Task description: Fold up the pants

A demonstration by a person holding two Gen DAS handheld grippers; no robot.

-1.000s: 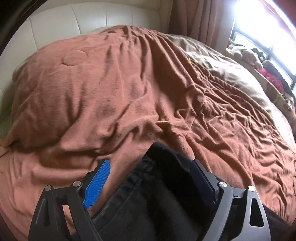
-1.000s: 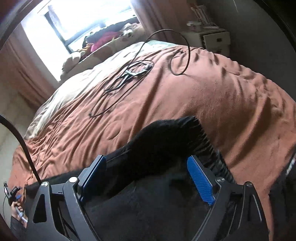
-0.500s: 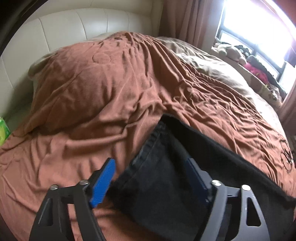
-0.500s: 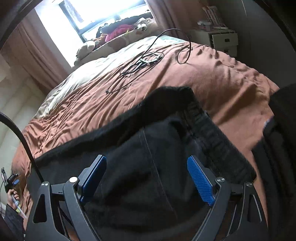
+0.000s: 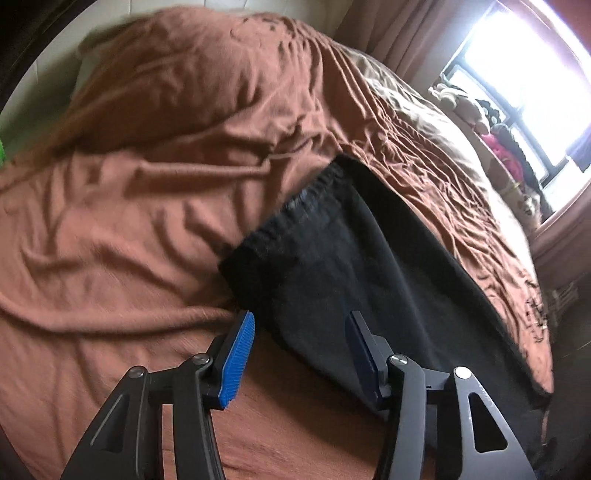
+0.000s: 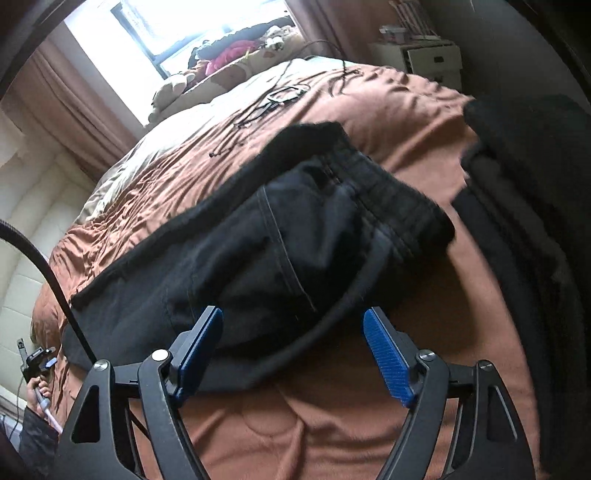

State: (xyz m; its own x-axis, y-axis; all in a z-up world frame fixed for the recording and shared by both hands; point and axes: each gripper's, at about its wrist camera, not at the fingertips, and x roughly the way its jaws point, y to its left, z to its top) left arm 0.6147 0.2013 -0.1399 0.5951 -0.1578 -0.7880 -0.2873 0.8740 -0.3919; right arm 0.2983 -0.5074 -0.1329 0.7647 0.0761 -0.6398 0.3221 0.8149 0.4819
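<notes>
Both jaws closing, unclamped | black pants [image 5: 369, 266] between | brown blanket [image 5: 147, 221] beneath

**Window glare, soft blur, fisheye bend**

Daylight enters through a blown-out window [image 5: 524, 92], at two o'clock in the left wrist view and at eleven to twelve o'clock in the right wrist view [image 6: 192, 26]. The brown bedspread [image 5: 147, 221] is evenly lit, with soft shadows in its creases. Motion blur smears both views. Edges curve strongly, and dark vignette fills the corners.
</notes>
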